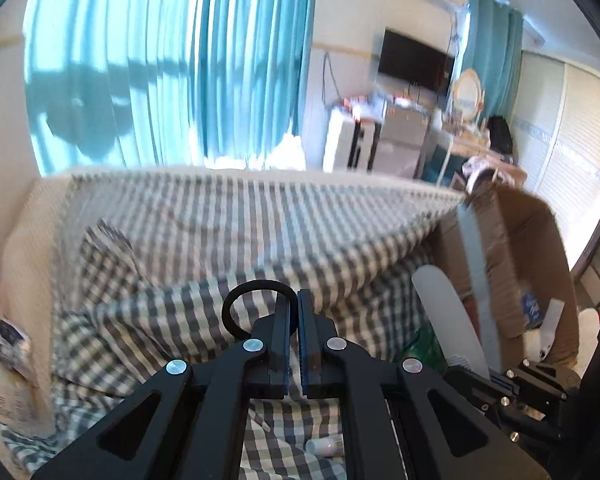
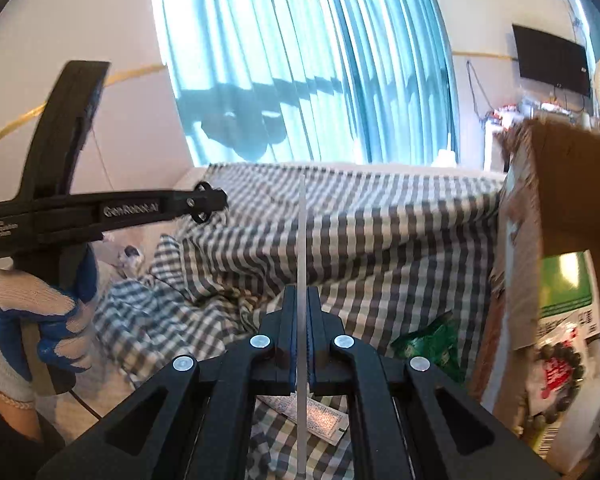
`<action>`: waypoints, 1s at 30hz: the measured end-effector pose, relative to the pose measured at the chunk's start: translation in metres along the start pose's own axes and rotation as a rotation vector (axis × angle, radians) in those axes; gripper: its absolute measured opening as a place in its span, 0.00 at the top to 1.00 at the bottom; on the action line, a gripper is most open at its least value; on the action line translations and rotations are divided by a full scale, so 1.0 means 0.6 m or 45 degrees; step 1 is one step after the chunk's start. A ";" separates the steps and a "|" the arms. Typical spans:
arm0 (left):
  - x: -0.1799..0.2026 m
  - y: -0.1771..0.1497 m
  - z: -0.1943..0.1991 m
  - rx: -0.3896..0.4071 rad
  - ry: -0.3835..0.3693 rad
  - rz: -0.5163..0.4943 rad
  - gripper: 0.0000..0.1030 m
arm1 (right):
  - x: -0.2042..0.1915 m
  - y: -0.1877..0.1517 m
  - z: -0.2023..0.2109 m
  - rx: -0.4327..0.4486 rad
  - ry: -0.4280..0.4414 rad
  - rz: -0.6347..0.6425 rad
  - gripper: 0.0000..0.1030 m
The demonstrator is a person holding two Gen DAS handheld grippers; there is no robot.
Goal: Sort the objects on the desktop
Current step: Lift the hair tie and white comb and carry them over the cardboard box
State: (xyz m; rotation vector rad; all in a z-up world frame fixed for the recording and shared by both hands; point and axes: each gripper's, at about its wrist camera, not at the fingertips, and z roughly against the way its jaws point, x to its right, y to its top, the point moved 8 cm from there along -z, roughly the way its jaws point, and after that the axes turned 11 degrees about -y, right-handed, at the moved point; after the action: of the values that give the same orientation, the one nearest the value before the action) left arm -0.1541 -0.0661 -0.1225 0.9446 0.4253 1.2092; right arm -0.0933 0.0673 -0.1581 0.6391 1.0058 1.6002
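Note:
My left gripper [image 1: 294,295] is shut on a thin black ring [image 1: 236,304], which loops out to the left of its fingertips. From the right wrist view the same left gripper [image 2: 219,201] shows side-on, held by a gloved hand [image 2: 32,312], raised over the checked cloth [image 2: 380,240]. My right gripper [image 2: 302,294] is shut on a flat pale strip [image 2: 302,240] that stands edge-on and pokes up past the fingertips. In the left wrist view the right gripper [image 1: 500,382] sits low at the right, and the strip [image 1: 476,276] rises from it beside the cardboard box [image 1: 520,248].
The open cardboard box [image 2: 568,184] on the right holds packets and a beaded bracelet [image 2: 562,364]. A green packet [image 2: 430,340], a printed sachet [image 2: 320,416] and a small white bottle [image 1: 324,446] lie on the rumpled cloth [image 1: 260,220]. A wide white blade-shaped piece [image 1: 444,312] stands near the box.

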 end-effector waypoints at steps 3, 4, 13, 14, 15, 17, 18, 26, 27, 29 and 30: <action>0.029 0.022 0.029 0.061 0.014 -0.052 0.97 | -0.006 0.014 0.026 0.051 -0.004 0.003 0.97; 0.030 0.029 0.042 0.079 0.030 -0.066 0.97 | -0.007 0.019 0.036 0.069 -0.006 0.004 0.97; 0.076 0.065 0.145 0.297 -0.031 0.013 0.97 | -0.014 0.064 0.139 0.262 -0.045 -0.011 0.97; 0.078 0.068 0.157 0.321 -0.021 0.023 0.97 | -0.014 0.070 0.151 0.284 -0.053 -0.012 0.97; 0.081 0.071 0.168 0.338 -0.003 0.015 0.97 | -0.015 0.074 0.162 0.305 -0.060 -0.013 0.97; 0.091 0.081 0.193 0.380 0.036 -0.010 0.97 | -0.012 0.084 0.190 0.352 -0.073 -0.015 0.97; 0.096 0.084 0.204 0.400 0.048 -0.017 0.97 | -0.010 0.087 0.201 0.372 -0.079 -0.015 0.97; 0.153 0.104 0.264 0.526 0.073 -0.092 0.97 | 0.010 0.113 0.288 0.497 -0.144 -0.019 0.97; 0.160 0.105 0.267 0.538 0.091 -0.102 0.97 | 0.015 0.115 0.295 0.507 -0.156 -0.019 0.97; 0.178 0.107 0.271 0.566 0.116 -0.128 0.97 | 0.026 0.119 0.310 0.527 -0.183 -0.021 0.97; 0.188 0.107 0.271 0.572 0.100 -0.134 0.97 | 0.032 0.121 0.317 0.535 -0.196 -0.023 0.97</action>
State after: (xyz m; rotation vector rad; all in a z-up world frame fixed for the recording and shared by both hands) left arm -0.0362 -0.0217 0.0429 1.2418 0.8226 1.0754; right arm 0.0211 0.1351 -0.0028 1.0180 1.2376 1.3079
